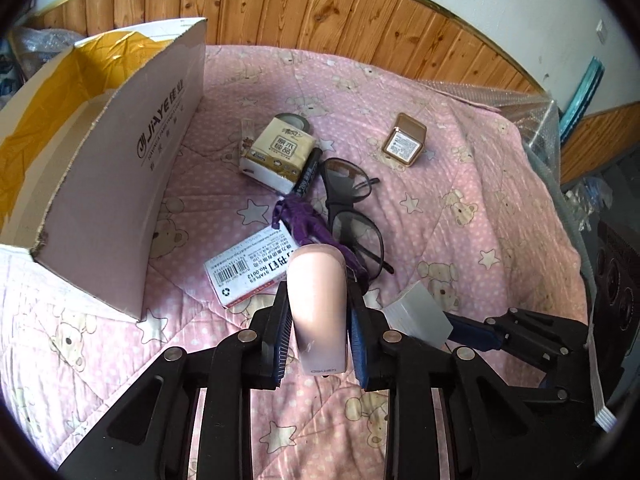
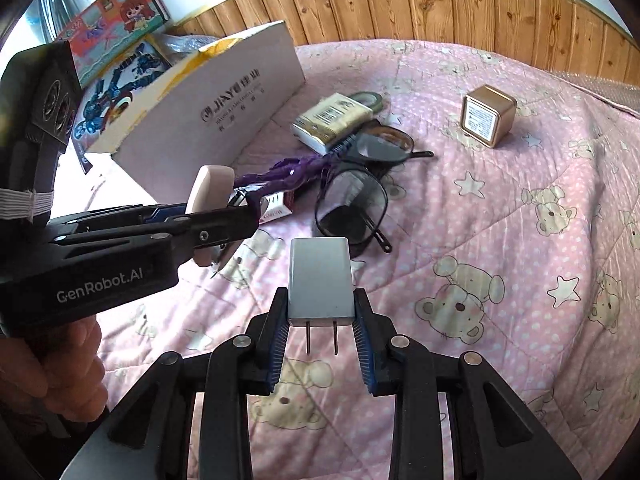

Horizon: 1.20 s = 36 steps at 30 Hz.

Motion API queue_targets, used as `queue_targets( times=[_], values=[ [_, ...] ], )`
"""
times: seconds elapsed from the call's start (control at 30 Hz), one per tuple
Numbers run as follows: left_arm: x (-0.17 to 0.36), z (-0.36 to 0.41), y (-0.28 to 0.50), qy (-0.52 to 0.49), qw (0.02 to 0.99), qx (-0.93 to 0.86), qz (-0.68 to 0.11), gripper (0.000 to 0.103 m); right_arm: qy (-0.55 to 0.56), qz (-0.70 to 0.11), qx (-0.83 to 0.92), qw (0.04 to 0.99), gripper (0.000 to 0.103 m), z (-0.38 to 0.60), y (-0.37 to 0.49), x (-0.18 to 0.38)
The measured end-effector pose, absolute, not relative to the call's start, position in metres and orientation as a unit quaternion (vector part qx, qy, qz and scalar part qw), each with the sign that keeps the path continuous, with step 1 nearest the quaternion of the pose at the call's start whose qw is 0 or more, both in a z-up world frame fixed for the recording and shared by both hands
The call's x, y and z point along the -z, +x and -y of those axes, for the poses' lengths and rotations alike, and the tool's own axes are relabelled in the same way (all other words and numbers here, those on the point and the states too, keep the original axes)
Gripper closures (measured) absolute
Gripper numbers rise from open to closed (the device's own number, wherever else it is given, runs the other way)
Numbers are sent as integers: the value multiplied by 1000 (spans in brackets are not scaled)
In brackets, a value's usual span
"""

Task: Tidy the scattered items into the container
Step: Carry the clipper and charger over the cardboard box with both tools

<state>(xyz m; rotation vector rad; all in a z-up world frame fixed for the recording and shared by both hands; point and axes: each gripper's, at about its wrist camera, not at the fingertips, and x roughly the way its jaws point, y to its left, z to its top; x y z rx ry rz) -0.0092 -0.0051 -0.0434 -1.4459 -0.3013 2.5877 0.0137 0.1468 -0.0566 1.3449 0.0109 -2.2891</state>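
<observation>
Our left claw (image 1: 316, 316) is clamped on a pale pink plastic stapler (image 1: 319, 300); our right claw (image 2: 321, 312) is clamped on a grey two-pronged plug charger (image 2: 321, 278). Both are held over the pink teddy-print bed quilt (image 2: 500, 240). To finish well, we should carry each one clear over the rim of the white cardboard box (image 1: 132, 176), off to the left, before letting go. The box reads "JIAYE", the white staple packet (image 1: 248, 268) "STAPLES", the left claw's body "GenRobot.AI". Black-framed glasses (image 1: 352, 216) wait beside the packet.
</observation>
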Motion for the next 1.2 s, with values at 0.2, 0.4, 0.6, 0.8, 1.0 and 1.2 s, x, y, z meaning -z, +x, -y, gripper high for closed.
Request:
queue_targets(
  times=[0.2, 0.4, 0.6, 0.8, 1.0, 1.2],
  values=[
    [19, 8, 0, -457, 73, -881, 99, 77, 478, -5, 844, 244, 71, -140, 16, 43],
    [-8, 18, 11, -429, 72, -894, 110, 76, 451, -12, 856, 252, 71, -132, 28, 20],
    [-31, 38, 17, -405, 79, -899, 143, 77, 429, -8, 865, 260, 71, -125, 37, -1],
    [-50, 64, 19, -387, 87, -899, 185, 77, 405, 2, 874, 268, 71, -115, 41, -24],
    [-66, 89, 19, -363, 86, -902, 218, 77, 386, 3, 879, 280, 71, -100, 40, -43],
    [-77, 116, 13, -345, 83, -902, 248, 77, 380, -7, 879, 288, 71, -83, 36, -53]
  ],
)
